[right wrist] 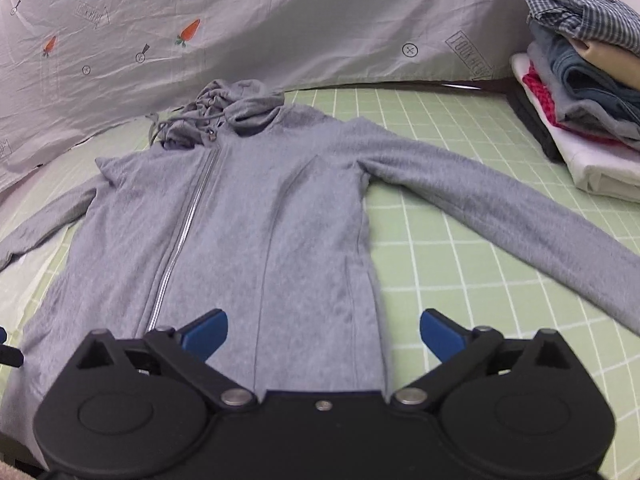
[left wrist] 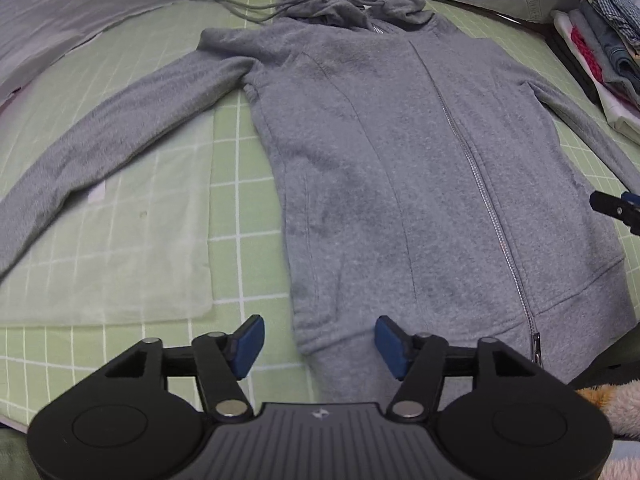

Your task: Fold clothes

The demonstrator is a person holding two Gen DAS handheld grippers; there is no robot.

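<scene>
While both grippers hang above the hem of the grey hoodie (left wrist: 380,168), neither one holds anything. In the left wrist view the left gripper (left wrist: 319,346) has its blue pads (left wrist: 250,344) spread apart, with the hoodie's lower left corner and a strip of checked green mat (left wrist: 240,208) showing in the gap; whether the pads touch the cloth cannot be told. In the right wrist view the right gripper (right wrist: 323,335) stands wider still, its pads (right wrist: 206,334) parted over the hem and the hoodie's side edge running between them.

The hoodie lies flat, front up and zipped, in the middle of the mat. Its long axis runs from the hem at 6 o'clock to the bunched hood (left wrist: 340,0) at 12 o'clock, and the zip (left wrist: 476,184) slants along that line. One sleeve (left wrist: 104,140) stretches towards 8 o'clock in the left view, lying partly over a clear plastic sheet (left wrist: 120,248); the other sleeve (right wrist: 512,204) reaches towards 4 o'clock in the right view over bare mat.

A printed white sheet (right wrist: 280,20) borders the mat at 12 o'clock, close behind the hood. A stack of folded clothes (right wrist: 580,92) sits at 2 o'clock, near the outstretched sleeve but not touching it. Bare mat lies open between the body and each sleeve.
</scene>
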